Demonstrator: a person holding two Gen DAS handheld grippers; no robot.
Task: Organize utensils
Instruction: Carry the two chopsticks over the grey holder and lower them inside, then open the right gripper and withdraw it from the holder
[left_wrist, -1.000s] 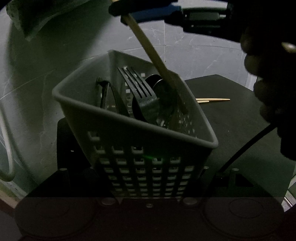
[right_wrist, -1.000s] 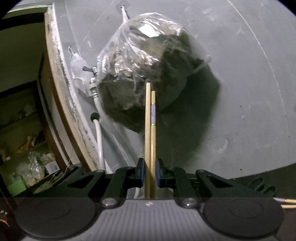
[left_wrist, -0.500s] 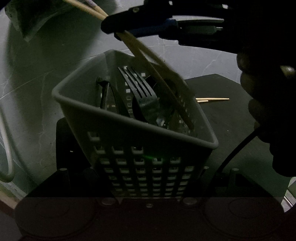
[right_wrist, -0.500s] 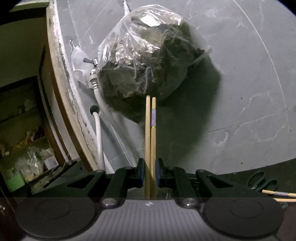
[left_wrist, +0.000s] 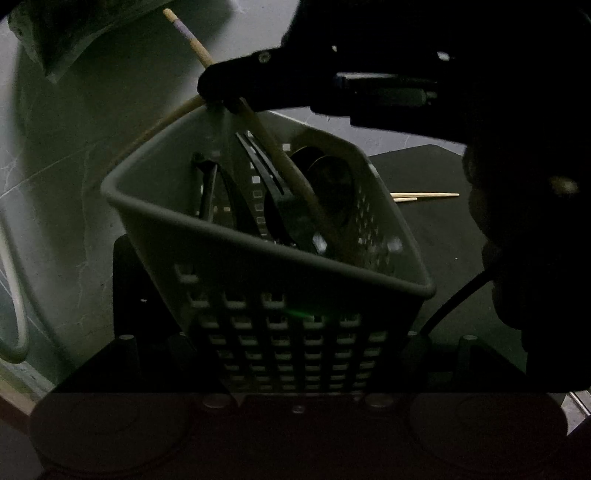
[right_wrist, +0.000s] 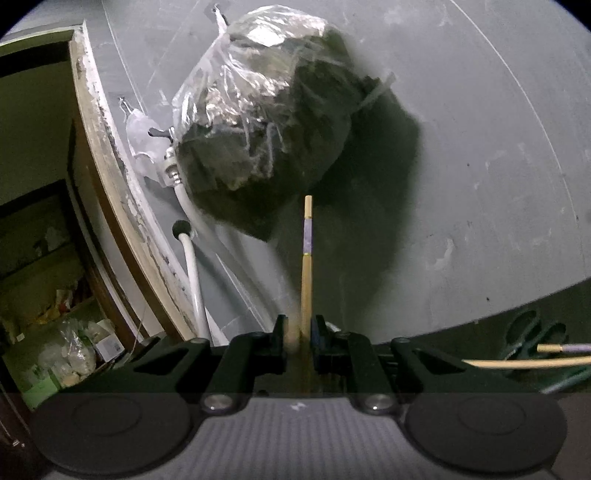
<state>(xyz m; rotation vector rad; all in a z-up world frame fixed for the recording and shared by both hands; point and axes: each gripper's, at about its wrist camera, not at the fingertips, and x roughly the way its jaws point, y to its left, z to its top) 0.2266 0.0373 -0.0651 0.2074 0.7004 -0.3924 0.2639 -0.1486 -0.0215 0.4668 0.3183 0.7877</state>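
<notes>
Your right tongs (right_wrist: 300, 328) clamped on a chopstick (right_wrist: 306, 258) slanting down into the basket (left_wrist: 258, 254) below them, your left tongs clamped on that basket's sides, two spare chopsticks (left_wrist: 424, 195) on the tabletop (left_wrist: 443, 229) beyond.

no legible text, no labels, no brands, no numbers anywhere

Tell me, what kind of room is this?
Probably a kitchen or washing-up corner in a home. A grey utensil basket holds a fork, chopsticks lie on the dark counter, and a tap with a white hose sits on the grey wall.
</notes>
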